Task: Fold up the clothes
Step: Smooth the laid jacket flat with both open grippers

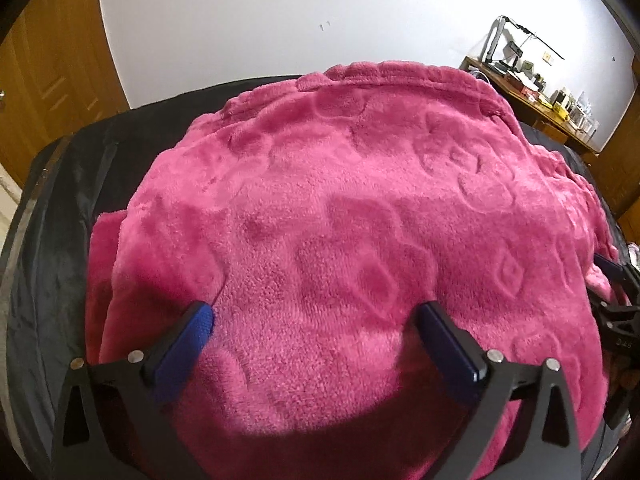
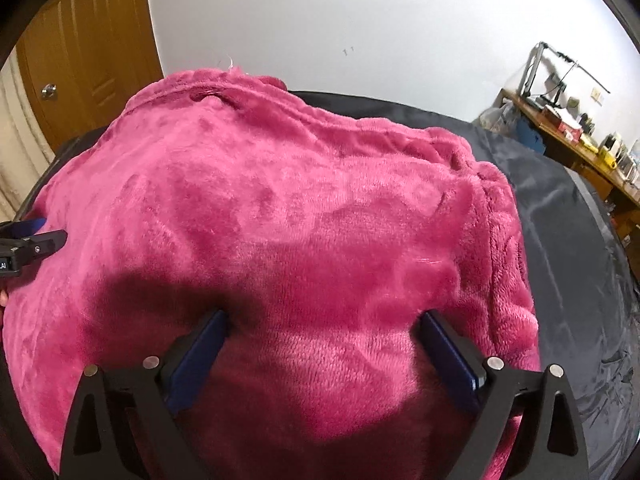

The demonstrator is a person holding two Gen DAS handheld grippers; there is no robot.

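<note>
Both my left tongs (image 1: 316, 316) and my right tongs (image 2: 322, 322) stand spread wide over the pink embossed fleece garment (image 1: 352, 200) on the dark sheet (image 2: 568, 216), pinching nothing

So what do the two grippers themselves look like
Both match: the left gripper and right gripper have matte black angular frames with silver round pivot pins. Their fingers carry flat blue pads. The right gripper's body shows small pale markings, too blurred to read.

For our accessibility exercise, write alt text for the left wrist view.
A pink fleece garment covers a dark bedsheet, with the open left gripper over its near edge. A cluttered wooden desk stands far right.
</note>
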